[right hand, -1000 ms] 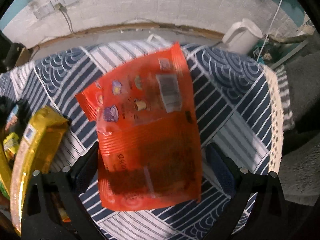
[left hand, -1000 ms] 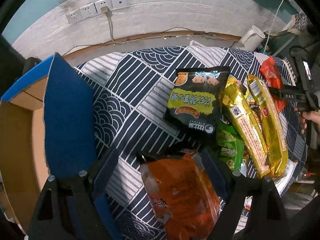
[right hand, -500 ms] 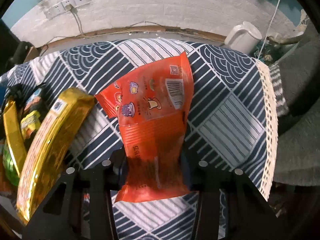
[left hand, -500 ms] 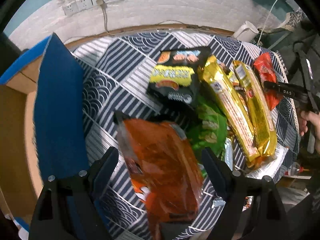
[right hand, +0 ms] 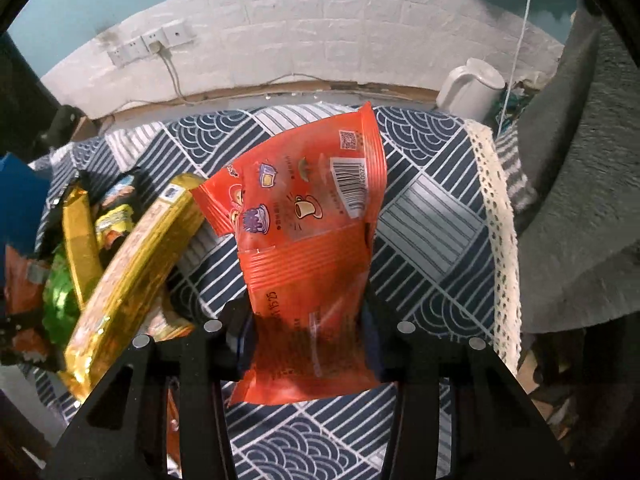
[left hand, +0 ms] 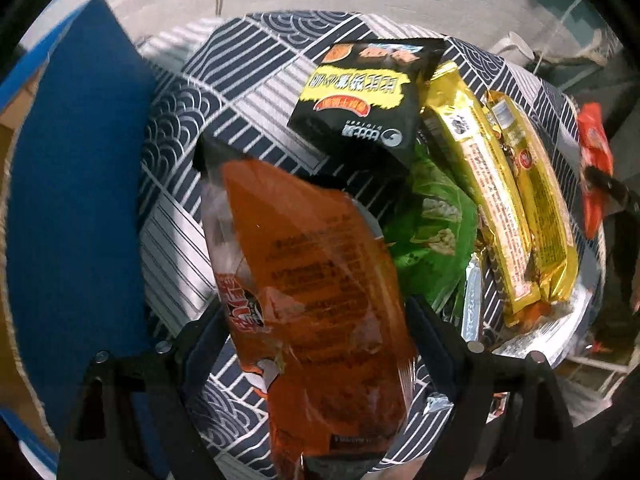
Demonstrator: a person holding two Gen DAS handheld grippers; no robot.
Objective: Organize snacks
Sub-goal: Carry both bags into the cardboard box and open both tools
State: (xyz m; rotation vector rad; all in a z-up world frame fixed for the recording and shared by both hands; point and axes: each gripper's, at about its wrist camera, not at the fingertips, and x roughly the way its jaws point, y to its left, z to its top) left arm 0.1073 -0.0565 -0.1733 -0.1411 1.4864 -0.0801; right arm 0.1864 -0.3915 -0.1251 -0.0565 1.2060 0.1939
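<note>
step in hand: both claws carry a packet off the tablecloth [right hand: 436, 216]; judged next is transfer into the blue-flapped carton [left hand: 72, 184] by the cloth's left edge, seen in the left wrist view.
how to do it well: keep each packet hanging clear of the pile so it doesn't drag the gold packs [left hand: 516, 200] or the black bag [left hand: 360, 108]; bring one claw over the carton at a time, lower before letting go. soft film bags, so don't squeeze harder, contents may crush.
right claw [right hand: 308, 340]: jaws have just been closing, now narrow and pinching the lower part of the red-orange pouch [right hand: 312, 232]; the pouch stands up from the jaws, barcode side to camera, lifted off the cloth towards its right, lace-trimmed edge.
left claw [left hand: 316, 332]: jaws fairly wide, fingers [left hand: 204, 332] against both sides of the orange snack bag [left hand: 312, 280]; appears gripped, tho blur makes pad contact hard to confirm. bag hangs over the cloth's near-left part, next to the carton flap.
rest of pile: green bag [left hand: 432, 220] under the black bag and gold packs, mid-cloth toward the right; not yet sorted.
risk: the orange bag is long and floppy, its tail could catch the carton rim.
</note>
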